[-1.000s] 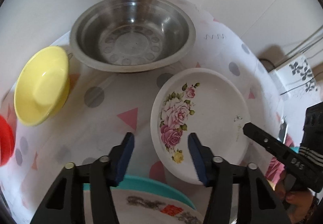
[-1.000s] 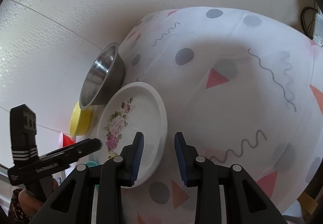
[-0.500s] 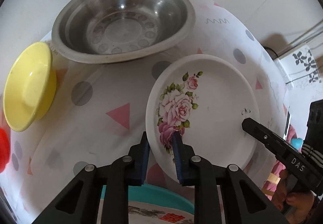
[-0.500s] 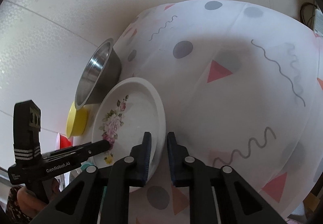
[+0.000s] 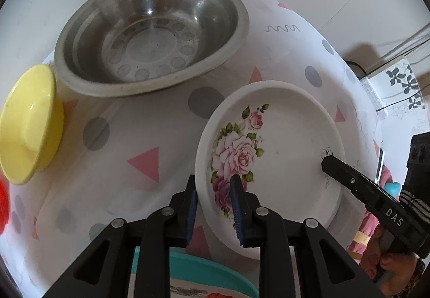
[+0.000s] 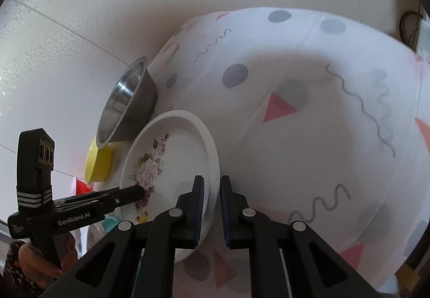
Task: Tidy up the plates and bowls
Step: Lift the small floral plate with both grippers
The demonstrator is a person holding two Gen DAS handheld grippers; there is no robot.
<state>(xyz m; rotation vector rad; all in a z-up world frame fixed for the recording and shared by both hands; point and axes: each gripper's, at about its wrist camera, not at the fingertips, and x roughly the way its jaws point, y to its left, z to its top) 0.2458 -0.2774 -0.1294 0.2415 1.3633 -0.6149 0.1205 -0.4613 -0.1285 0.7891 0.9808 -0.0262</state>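
Both grippers are on the same dish: the white rose-print plate [image 5: 282, 142], which sits on the patterned tablecloth [image 5: 150, 136] right of centre in the left wrist view. The left gripper [image 5: 213, 206] has its blue pads [image 5: 191, 206] clamped narrow across the plate's near-left rim, one pad outside the rim and one inside over the rose print. The right gripper [image 6: 211, 206] is closed tight on the opposite rim, one finger inside the plate and one outside; from the left wrist view its black finger tip lies on the plate's right inner edge [image 5: 349, 177]. The plate looks slightly tilted, but whether it is off the cloth I cannot tell. The stainless steel bowl [image 5: 150, 37] stands behind the plate, near it but apart, at the cloth's far edge. The yellow bowl [image 5: 29, 123] sits left of the steel bowl, just beside it. A red dish [image 5: 4, 206] is partly cut off at the far left. A teal-rimmed tray [image 5: 204, 271] with a printed pattern lies below the left gripper, mostly hidden. The person's hand [image 6: 40, 263] grips the left gripper's handle.
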